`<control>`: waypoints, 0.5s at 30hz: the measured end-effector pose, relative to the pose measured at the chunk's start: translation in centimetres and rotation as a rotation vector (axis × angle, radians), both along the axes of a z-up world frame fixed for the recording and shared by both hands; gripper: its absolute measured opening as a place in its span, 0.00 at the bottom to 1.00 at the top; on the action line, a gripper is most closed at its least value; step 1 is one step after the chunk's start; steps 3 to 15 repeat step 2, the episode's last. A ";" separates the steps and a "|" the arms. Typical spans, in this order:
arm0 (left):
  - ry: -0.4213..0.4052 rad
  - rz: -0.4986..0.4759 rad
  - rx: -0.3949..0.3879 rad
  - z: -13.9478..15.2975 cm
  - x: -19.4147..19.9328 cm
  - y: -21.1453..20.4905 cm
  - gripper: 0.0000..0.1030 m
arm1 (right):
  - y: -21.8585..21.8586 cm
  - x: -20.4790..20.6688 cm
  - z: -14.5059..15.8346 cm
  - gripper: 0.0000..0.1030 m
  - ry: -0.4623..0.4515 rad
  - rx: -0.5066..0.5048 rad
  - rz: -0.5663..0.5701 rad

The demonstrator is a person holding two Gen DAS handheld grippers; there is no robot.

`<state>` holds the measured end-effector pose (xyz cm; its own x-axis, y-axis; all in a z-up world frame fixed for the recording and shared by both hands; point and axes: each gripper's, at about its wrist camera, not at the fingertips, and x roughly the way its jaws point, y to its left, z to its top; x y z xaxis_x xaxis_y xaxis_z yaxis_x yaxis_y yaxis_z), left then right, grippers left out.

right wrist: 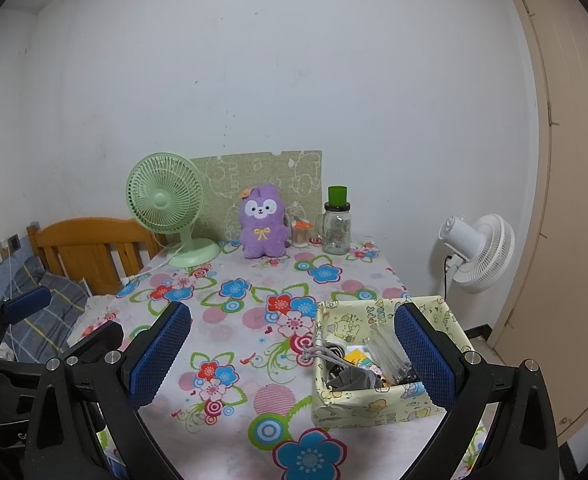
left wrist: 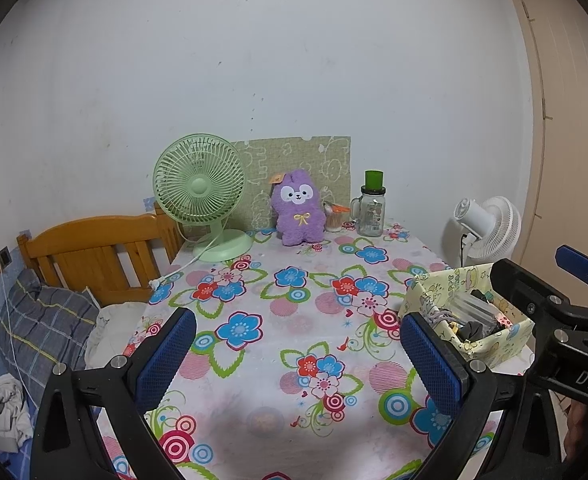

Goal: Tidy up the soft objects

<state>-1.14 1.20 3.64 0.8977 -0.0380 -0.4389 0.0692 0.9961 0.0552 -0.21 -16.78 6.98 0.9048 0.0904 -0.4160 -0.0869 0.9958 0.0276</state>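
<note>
Both the left gripper (left wrist: pixel 295 364) and right gripper (right wrist: pixel 290 356) hang wide open and empty, while the purple plush toy (left wrist: pixel 297 208), likely light and squashy, invites a grasp around its plump middle.

The contents of the pale yellow cartoon-printed fabric box (right wrist: pixel 373 404) are partly hidden by the right tool's blue finger pad (right wrist: pixel 423 354) and are too jumbled to be identified. The small cup (left wrist: pixel 333 218) is half covered by the fluffy purple plush toy (left wrist: pixel 297 208). The near edge of the flower-patterned bench (left wrist: pixel 278 320) is cut off by the frame.
</note>
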 end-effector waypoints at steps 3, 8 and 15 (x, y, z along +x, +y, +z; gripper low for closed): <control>0.001 -0.001 0.000 0.0 0.0 0.0 1.00 | 0.0 0.0 0.0 1.00 0.000 -0.002 -0.001; 0.001 -0.001 0.000 0.0 0.0 0.0 1.00 | 0.0 0.0 0.0 1.00 0.000 -0.002 -0.001; 0.001 -0.001 0.000 0.0 0.0 0.0 1.00 | 0.0 0.0 0.0 1.00 0.000 -0.002 -0.001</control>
